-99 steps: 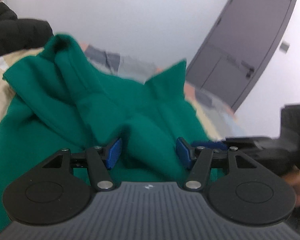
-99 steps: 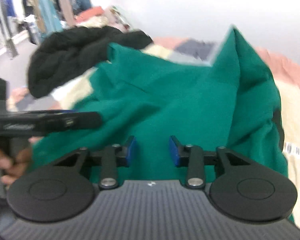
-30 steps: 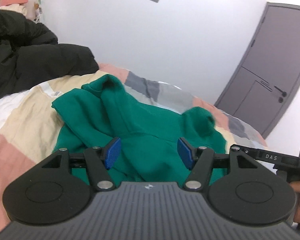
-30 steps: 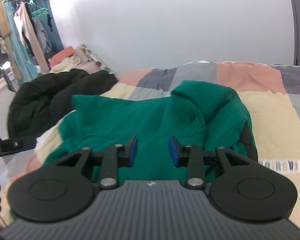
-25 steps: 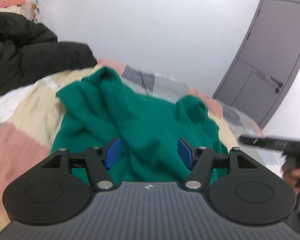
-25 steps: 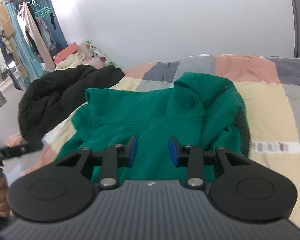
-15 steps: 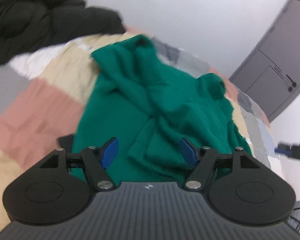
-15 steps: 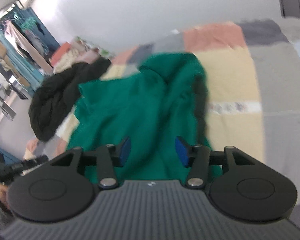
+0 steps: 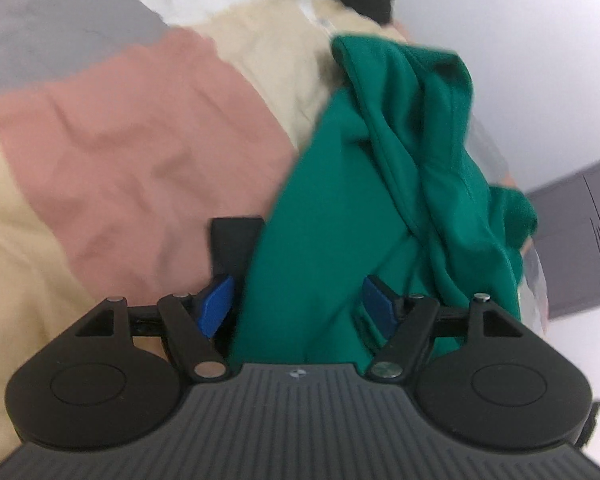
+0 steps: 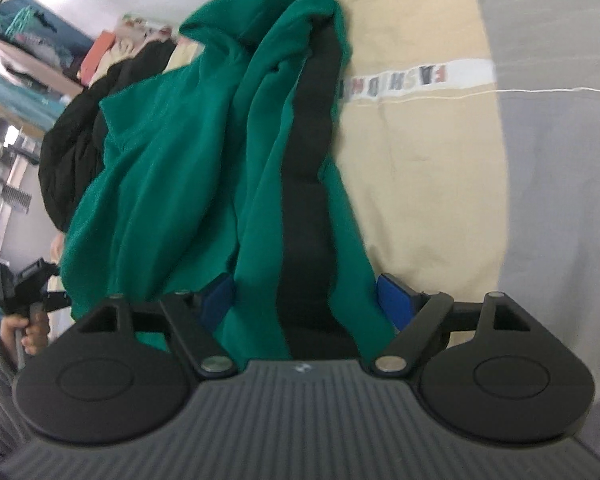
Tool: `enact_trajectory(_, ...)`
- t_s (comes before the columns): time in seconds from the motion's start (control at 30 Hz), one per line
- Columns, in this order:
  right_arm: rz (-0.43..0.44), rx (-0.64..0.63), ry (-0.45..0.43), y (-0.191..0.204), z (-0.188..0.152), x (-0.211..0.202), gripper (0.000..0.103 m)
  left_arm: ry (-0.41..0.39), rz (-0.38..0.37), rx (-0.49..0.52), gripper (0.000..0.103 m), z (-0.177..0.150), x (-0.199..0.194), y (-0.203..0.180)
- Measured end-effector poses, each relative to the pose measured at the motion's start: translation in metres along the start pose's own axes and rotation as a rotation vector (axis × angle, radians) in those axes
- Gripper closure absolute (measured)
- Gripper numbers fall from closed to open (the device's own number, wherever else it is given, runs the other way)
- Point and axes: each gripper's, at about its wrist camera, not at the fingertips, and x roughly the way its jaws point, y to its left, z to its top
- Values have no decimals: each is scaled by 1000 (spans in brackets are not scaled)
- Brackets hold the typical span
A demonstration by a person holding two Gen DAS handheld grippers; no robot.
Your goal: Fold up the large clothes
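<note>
One green garment (image 9: 340,216) lies bunched on a patchwork bedspread (image 9: 120,140), its folds heaped and uneven. One black strip (image 10: 308,184) runs along it in the right wrist view. One black tab (image 9: 232,240) shows at its near-left edge in the left wrist view.

Left gripper (image 9: 298,308): two blue pads, jaws wide apart, straddling the garment's near hem; nothing is clamped between them.

Right gripper (image 10: 306,296): two blue pads, jaws wide apart, with green cloth and the black strip lying between them; no grip is made.

One black coat (image 10: 72,152) lies at the bedspread's far side beyond the garment. One grey door (image 9: 580,240) stands at the right of the left view.
</note>
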Motion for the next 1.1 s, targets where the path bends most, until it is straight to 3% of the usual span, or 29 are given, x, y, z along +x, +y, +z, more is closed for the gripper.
enact_trajectory(0.2, -10, -164, -1, 12, 6, 21, 21, 60, -28, 23, 28, -15, 12, -8)
enact_trajectory(0.3, 14, -177, 50, 8, 7, 28, 21, 98, -64, 43, 28, -21, 12, -13)
enact_trajectory(0.4, 102, -208, 96, 14, 5, 21, 22, 162, -126, 39, 29, -29, 8, -18)
enact_trajectory(0.47, 216, -221, 135, 20, 1, 13, 23, 183, -113, 46, 30, -35, 5, -23)
enact_trajectory(0.53, 230, -295, 123, 32, -1, 2, 22, 200, -106, 48, 30, -41, 4, -26)
enact_trajectory(0.6, 263, -286, 145, 34, 0, 2, 22, 213, -70, 57, 30, -46, 9, -28)
enact_trajectory(0.7, 176, -293, 239, 35, 1, 20, 25, 251, -22, 65, 30, -49, 20, -27)
enact_trajectory(0.83, 79, -371, 316, 46, -1, 39, 33, 244, 6, 97, 30, -52, 21, -33)
enact_trajectory(0.9, 33, -444, 317, 59, -2, 38, 58, 233, 20, 123, 38, -55, 18, -39)
enact_trajectory(0.97, 26, -473, 297, 68, -2, 31, 76, 219, 17, 127, 61, -55, 10, -40)
enact_trajectory(1.0, 35, -475, 281, 71, 1, 27, 82, 210, 12, 125, 68, -54, 8, -40)
enact_trajectory(1.03, 51, -484, 257, 76, 4, 20, 84, 195, 5, 126, 84, -55, 1, -39)
enact_trajectory(1.1, 82, -493, 188, 87, 8, 4, 85, 155, -36, 140, 92, -54, -13, -41)
